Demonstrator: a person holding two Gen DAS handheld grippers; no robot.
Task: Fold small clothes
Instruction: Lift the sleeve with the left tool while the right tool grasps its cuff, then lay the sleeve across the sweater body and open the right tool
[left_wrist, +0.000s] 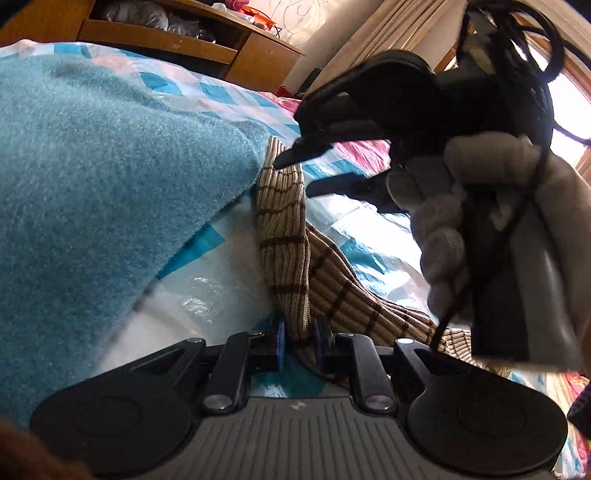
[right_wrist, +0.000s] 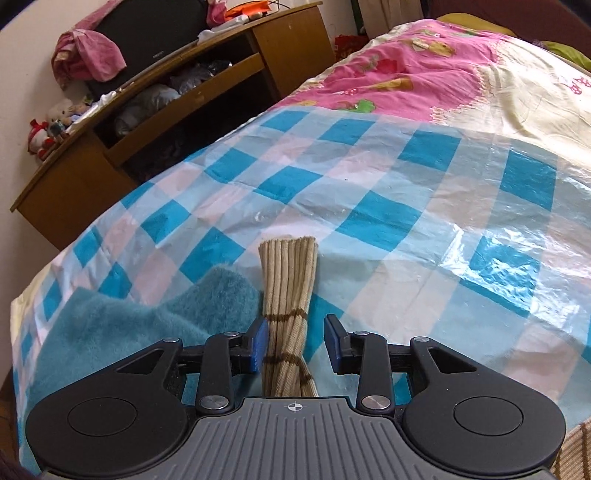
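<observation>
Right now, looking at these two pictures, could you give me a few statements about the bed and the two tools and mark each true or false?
1. The left tool is shut on the striped beige garment. True.
2. The right tool is clamped tight on the garment. False: its pads stand apart, and the right pad is clear of the cloth.
3. A teal fuzzy cloth lies beside the striped garment. True.
4. The checked sheet is red and white. False: it is blue, white and pale pink.
5. A gloved hand holds the right tool. True.
</observation>
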